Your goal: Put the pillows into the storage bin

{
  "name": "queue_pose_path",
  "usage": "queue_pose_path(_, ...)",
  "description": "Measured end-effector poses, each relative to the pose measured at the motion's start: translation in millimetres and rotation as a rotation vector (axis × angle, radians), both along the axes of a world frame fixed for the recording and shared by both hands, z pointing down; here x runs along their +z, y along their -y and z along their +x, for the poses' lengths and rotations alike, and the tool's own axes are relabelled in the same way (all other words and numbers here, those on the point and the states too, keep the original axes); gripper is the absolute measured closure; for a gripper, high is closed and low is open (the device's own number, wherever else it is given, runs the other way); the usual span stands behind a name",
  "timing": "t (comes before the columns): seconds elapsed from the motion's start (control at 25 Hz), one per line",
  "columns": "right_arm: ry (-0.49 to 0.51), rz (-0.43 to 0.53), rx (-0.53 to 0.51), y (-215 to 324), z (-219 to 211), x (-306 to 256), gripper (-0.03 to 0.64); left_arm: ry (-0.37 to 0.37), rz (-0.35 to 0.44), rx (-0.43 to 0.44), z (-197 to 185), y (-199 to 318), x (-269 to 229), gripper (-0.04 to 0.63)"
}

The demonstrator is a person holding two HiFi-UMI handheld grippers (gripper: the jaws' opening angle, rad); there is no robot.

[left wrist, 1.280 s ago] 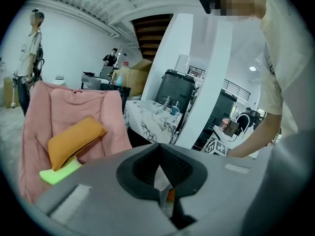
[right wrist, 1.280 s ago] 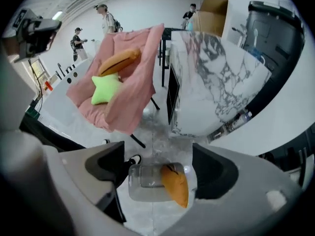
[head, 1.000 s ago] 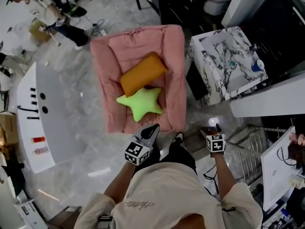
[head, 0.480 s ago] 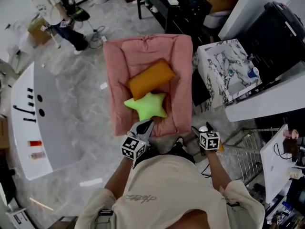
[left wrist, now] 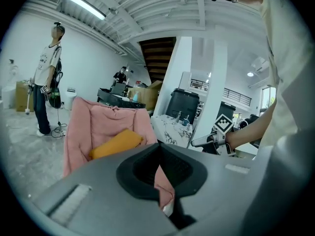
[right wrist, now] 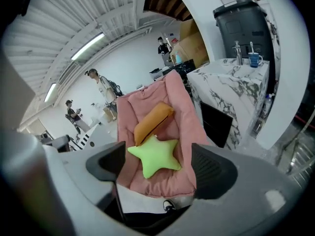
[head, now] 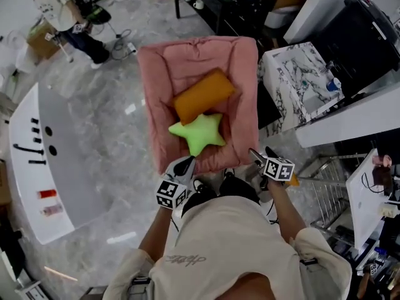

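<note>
Pillows, the green star pillow (head: 199,134) and orange pillow (head: 204,96), were found touching on the pink mat (head: 161,74), judged light and squashy, best pinched at a corner; right gripper (head: 259,152) was held wide open and empty, left gripper (head: 187,163) closed on nothing.

The right gripper (head: 261,153) swung in from well off the pink bed (head: 244,74) and ended just beside its near right corner, cube tilted and jaws wide apart, pointing across the bed. The left gripper (head: 185,164) slid leftward along the bed's near edge, from about the middle toward the near left corner. In the head view the bed drifted up and to the right, and more of the person's shirt (head: 219,242) filled the bottom.
</note>
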State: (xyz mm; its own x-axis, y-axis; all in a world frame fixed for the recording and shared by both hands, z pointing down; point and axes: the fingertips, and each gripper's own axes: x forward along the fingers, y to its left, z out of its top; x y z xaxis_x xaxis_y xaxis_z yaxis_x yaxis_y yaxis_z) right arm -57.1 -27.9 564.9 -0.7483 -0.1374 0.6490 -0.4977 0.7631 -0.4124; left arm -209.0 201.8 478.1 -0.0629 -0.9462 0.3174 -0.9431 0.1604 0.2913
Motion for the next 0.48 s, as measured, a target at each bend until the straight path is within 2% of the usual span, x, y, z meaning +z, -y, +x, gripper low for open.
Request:
queue_pose_path(0.24, -0.025, 0.013, -0.103, -5, -31, 2, 0.198, -0.032, 0.002, -0.042, -11, -4, 8, 0.580)
queue_pose_path(0.48, 0.029, -0.085, -0.093, 16, -73, 13, 0.198, -0.029, -0.016, -0.088, -29, 0, 2, 0.580)
